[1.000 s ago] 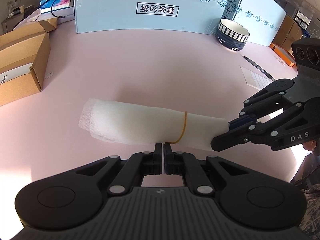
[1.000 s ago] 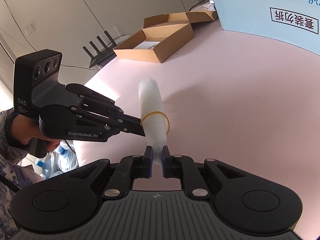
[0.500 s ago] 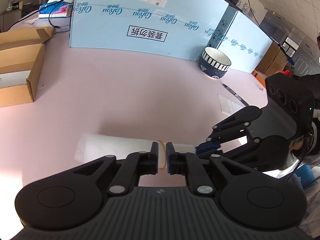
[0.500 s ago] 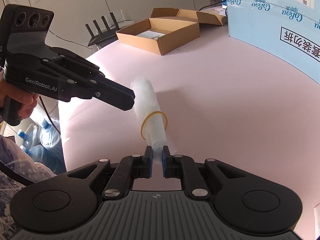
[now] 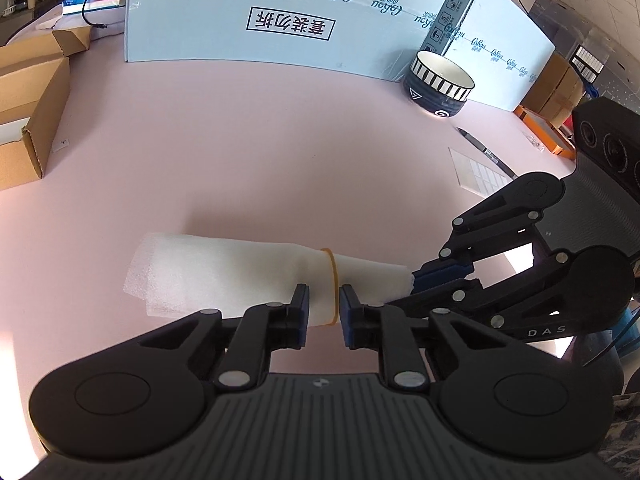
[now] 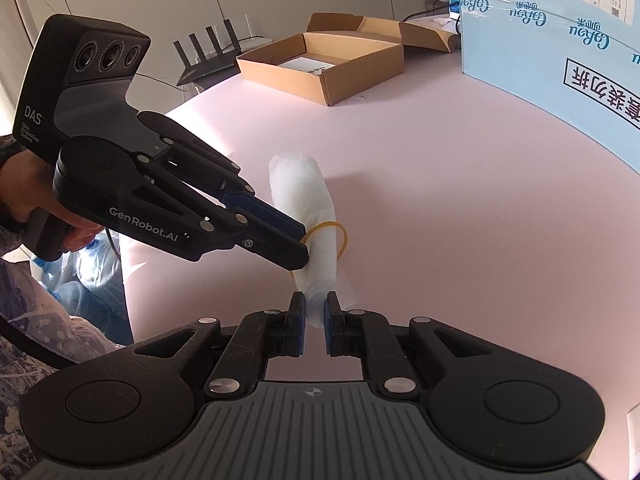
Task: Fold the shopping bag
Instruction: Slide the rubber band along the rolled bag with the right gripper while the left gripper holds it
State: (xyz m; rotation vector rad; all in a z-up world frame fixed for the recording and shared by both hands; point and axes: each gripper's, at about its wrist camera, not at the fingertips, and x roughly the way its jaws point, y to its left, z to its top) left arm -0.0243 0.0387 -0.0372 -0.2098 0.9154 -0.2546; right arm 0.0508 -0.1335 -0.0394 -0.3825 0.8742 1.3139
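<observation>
The white shopping bag [image 5: 240, 276], rolled into a tube with a yellow rubber band [image 5: 334, 280] around it, lies on the pink table [image 5: 240, 140]. My left gripper [image 5: 324, 308] sits at the roll's near side. Its jaws are closing with the band and the roll's edge in the gap, and the pads do not visibly press. My right gripper [image 6: 315, 316] is shut on the end of the bag [image 6: 304, 200]. In the right wrist view the left gripper [image 6: 302, 250] touches the rubber band [image 6: 340, 236] from the left. In the left wrist view the right gripper [image 5: 416, 284] pinches the roll's right tip.
A big blue carton [image 5: 288, 12] stands along the back, with a striped bowl [image 5: 440, 84] in front of it. A pen [image 5: 484, 150] and a clear sheet [image 5: 480, 172] lie right of the bag. An open cardboard box [image 5: 24, 120] sits left. A person's hand [image 6: 40, 216] holds the left gripper.
The left gripper, shut at the band a second ago, lifted off and opened, then came back down to the band with a narrower gap. The right gripper kept its hold on the bag's end.
</observation>
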